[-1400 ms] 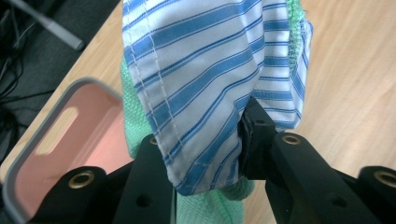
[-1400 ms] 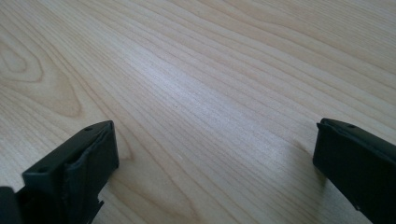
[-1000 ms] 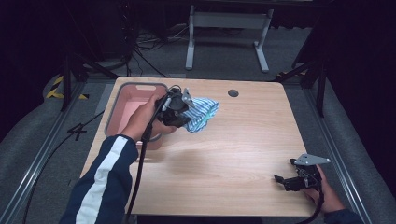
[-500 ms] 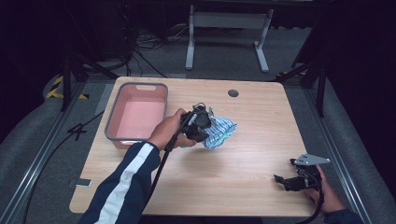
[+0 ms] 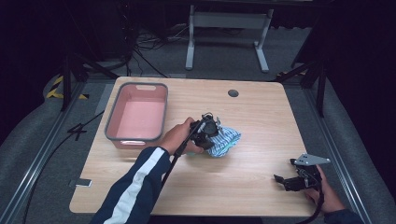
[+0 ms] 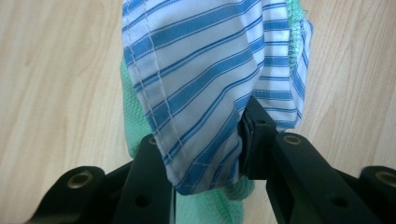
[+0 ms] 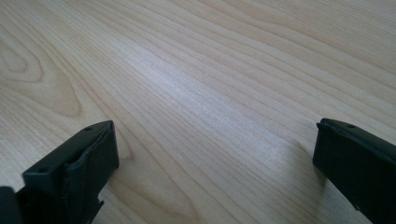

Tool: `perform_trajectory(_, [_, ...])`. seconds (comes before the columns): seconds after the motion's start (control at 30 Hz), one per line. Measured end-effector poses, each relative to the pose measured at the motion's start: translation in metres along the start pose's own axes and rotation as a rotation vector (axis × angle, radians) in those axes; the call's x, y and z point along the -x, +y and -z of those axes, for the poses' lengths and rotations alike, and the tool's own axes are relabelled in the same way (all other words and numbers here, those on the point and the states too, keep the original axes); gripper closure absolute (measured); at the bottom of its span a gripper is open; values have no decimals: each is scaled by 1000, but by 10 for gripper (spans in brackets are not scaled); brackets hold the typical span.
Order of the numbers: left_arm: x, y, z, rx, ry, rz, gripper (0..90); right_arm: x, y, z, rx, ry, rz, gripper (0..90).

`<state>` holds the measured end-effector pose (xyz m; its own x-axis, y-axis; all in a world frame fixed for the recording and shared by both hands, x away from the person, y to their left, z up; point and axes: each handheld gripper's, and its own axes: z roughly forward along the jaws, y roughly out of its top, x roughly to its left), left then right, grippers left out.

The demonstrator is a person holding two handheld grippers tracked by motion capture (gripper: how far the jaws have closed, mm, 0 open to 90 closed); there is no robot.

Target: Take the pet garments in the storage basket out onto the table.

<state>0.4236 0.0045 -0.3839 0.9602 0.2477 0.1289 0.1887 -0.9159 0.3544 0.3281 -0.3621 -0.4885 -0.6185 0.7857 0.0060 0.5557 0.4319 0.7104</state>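
Wooden table, pink bin left of striped cloth, grommet hole beyond.

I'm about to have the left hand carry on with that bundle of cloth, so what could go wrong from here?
The left gripper is shut on the striped cloth, while the green cloth mostly lies behind it; it may be only partly pinched and could drop out if lifted.

The bundle hangs loosely past the jaws over the table, so it could drag or unfold when moved.

The right gripper rests open at the table's near right corner, too far away to catch anything.
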Motion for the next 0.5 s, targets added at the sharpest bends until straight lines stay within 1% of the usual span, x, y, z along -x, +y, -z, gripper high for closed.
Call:
perform_trajectory(0.13, [3,0,-11,-22,-16,-7,701,0,0,0,0,0,0,5])
perform_trajectory(0.17, [4,0,-14,-18,-16,-5,701,0,0,0,0,0,0,5])
perform_trajectory(0.2, [5,0,-17,-24,-17,-3,699,0,0,0,0,0,0,5])
perform_trajectory(0.23, [5,0,-18,-34,-22,-9,698,0,0,0,0,0,0,5])
perform_trajectory(0.27, [6,0,-20,-29,-17,-9,697,0,0,0,0,0,0,5])
perform_trajectory(0.3, [7,0,-22,-32,-23,-16,695,0,0,0,0,0,0,6])
perform_trajectory(0.33, [7,0,-23,-33,-18,-18,692,0,0,0,0,0,0,5])
perform_trajectory(0.37, [8,0,-24,-36,-24,-12,690,0,0,0,0,0,0,6])
perform_trajectory(0.4, [9,0,-25,-35,-25,-18,687,0,0,0,0,0,0,6])
perform_trajectory(0.43, [9,0,-26,-40,-29,-15,683,0,0,0,0,0,1,6])
perform_trajectory(0.47, [10,-1,-28,-34,-26,-8,680,0,0,0,0,0,1,5])
perform_trajectory(0.5, [10,-1,-29,-45,-21,-20,677,0,0,0,0,0,0,6])
